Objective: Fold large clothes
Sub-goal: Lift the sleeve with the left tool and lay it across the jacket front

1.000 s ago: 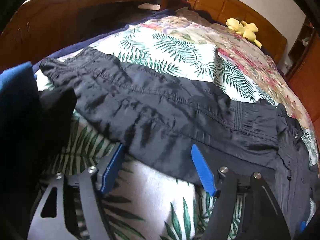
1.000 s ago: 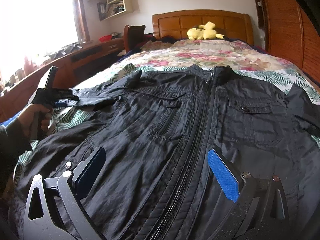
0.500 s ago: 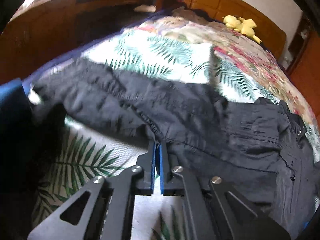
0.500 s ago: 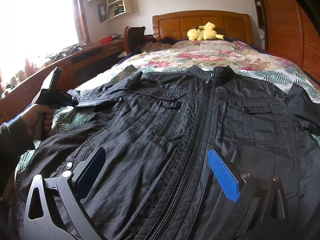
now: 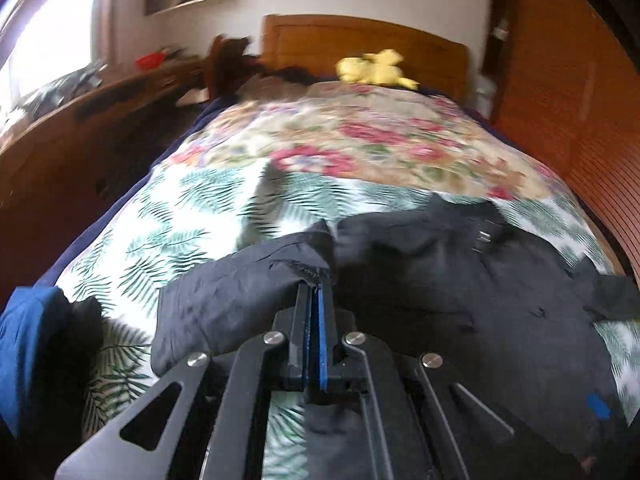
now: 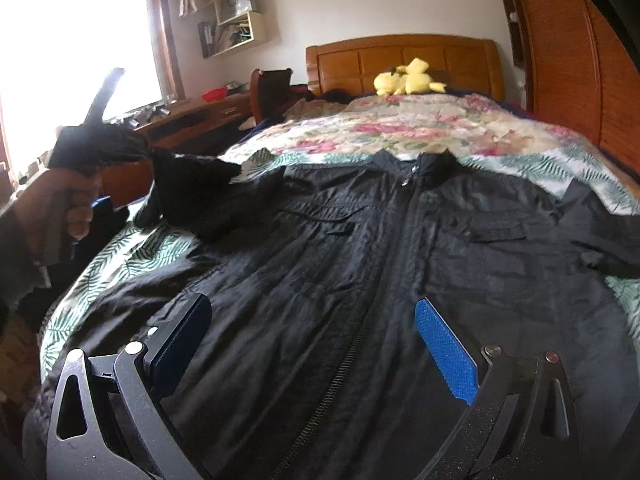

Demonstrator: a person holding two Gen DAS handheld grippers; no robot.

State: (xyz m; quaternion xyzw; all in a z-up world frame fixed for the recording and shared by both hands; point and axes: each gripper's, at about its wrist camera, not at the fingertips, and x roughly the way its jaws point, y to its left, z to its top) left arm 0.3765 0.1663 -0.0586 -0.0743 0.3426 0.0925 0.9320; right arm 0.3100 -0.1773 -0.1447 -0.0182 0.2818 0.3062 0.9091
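Right wrist view: jacket [image 6: 360,264] spread over floral bedspread [image 6: 400,128].

Daylight from the window [image 6: 80,40] blows out white; the left wrist view is motion-blurred, both fisheye-bent at edges.

**Hidden, cropped and blurred parts**

The left wrist view is smeared throughout. The jacket [image 6: 360,264] is cut off by the lower edge of the right wrist view, and its sleeve [image 5: 240,300] end is covered by the left gripper [image 5: 316,292]. Shelf [image 6: 236,32] contents at upper left cannot be made out.
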